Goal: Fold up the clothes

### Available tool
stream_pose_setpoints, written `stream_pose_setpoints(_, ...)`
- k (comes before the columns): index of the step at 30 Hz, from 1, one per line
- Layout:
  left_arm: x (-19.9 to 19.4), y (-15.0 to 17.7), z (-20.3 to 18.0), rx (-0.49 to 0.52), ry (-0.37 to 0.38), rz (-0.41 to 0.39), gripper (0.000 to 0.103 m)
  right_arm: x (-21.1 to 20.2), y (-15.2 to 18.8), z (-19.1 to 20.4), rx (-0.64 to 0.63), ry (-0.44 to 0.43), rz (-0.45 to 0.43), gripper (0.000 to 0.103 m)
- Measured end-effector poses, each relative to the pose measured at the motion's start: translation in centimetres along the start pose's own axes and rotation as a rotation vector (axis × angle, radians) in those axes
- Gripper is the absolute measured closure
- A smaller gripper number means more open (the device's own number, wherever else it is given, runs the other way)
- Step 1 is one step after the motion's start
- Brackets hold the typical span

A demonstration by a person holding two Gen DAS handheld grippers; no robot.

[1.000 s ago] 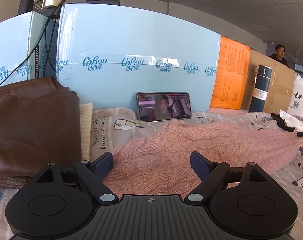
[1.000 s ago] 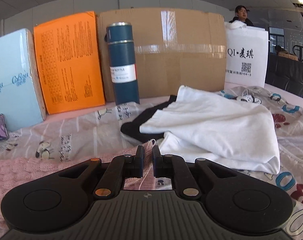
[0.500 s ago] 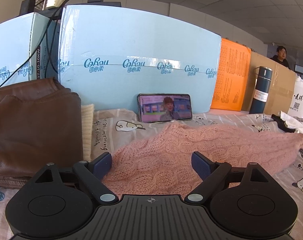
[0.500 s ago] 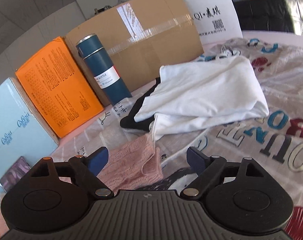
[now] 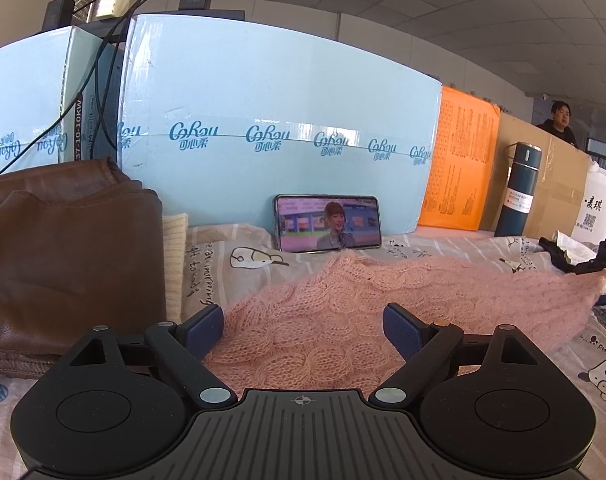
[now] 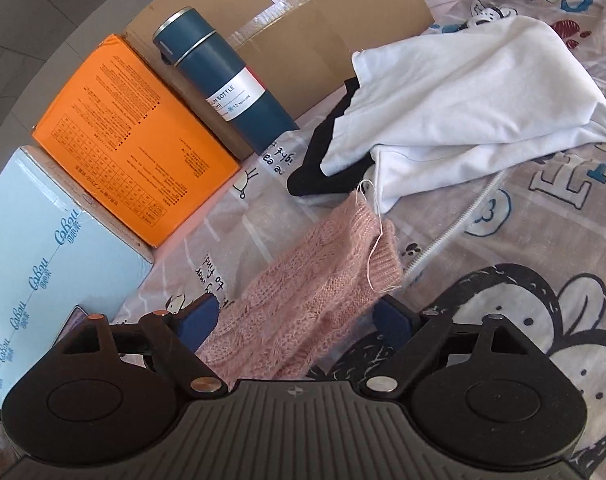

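Note:
A pink cable-knit sweater [image 5: 343, 320] lies flat on the printed bedsheet [image 5: 483, 248], stretched toward the right. My left gripper [image 5: 303, 326] is open just above its near part, jaws apart on either side of the knit. In the right wrist view the sweater's sleeve end [image 6: 335, 280] lies between the open jaws of my right gripper [image 6: 295, 318], with a loose thread hanging from the cuff. The right gripper holds nothing. It also shows at the far right of the left wrist view [image 5: 601, 262].
A white garment [image 6: 463, 100] over a black one [image 6: 323, 160] lies beyond the sleeve. A blue bottle [image 6: 223, 84], orange box [image 6: 131, 136], cardboard box [image 6: 303, 40] and light blue boxes [image 5: 263, 120] line the back. A phone [image 5: 329, 223] leans there. A brown leather jacket [image 5: 63, 260] lies left.
My right gripper has opened and let go of the pink sleeve, then risen and tilted to look down on it. The left gripper stays open and has barely moved.

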State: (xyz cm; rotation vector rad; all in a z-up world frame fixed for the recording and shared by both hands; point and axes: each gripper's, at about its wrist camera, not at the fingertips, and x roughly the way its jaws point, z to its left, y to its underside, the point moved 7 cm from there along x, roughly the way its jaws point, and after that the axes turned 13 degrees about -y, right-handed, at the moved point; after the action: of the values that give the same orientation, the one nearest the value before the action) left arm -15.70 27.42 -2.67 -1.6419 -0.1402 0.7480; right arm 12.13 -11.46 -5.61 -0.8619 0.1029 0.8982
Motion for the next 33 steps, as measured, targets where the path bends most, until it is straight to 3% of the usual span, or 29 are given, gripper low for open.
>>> stream_pose_setpoints(1,0.0,0.0,0.0,0.0,0.001,-0.002,0.013,0.4,0.0,0.2,-0.023,0.01,-0.007,0.043)
stream_pose_setpoints(2,-0.1,0.0,0.0,-0.001,0.001,-0.005,0.014,0.7,0.1,0.3,-0.043,0.018,-0.014,0.055)
stream_pose_setpoints(4,-0.2,-0.1,0.0,-0.005,0.004,-0.008,0.013,1.0,0.6,0.4,-0.064,0.011,-0.027,0.072)
stream_pose_setpoints(7,-0.2,-0.1,0.1,-0.01,0.006,-0.009,0.014,0.7,1.0,1.2,-0.113,-0.036,-0.028,0.085)
stream_pose_setpoints(16,-0.9,-0.6,0.2,-0.034,0.023,-0.043,0.014,-4.3,-0.9,2.5,-0.155,-0.087,-0.199,0.089)
stream_pose_setpoints(22,-1.6,-0.9,-0.2,-0.028,0.048,-0.067,0.014,-6.2,-2.5,1.7,-0.243,0.04,-0.263,0.089)
stream_pose_setpoints(25,-1.7,-1.0,-0.2,-0.027,0.05,-0.073,0.013,-6.0,-2.0,3.7,-0.385,0.043,-0.271,0.089)
stream_pose_setpoints(28,-1.7,-1.0,-0.2,-0.03,0.051,-0.074,0.014,-5.1,-0.3,7.5,-0.614,0.02,-0.26,0.089)
stream_pose_setpoints(33,-1.9,-1.1,-0.2,-0.036,0.062,-0.082,0.013,-2.2,4.7,11.8,-0.942,0.018,-0.129,0.089)
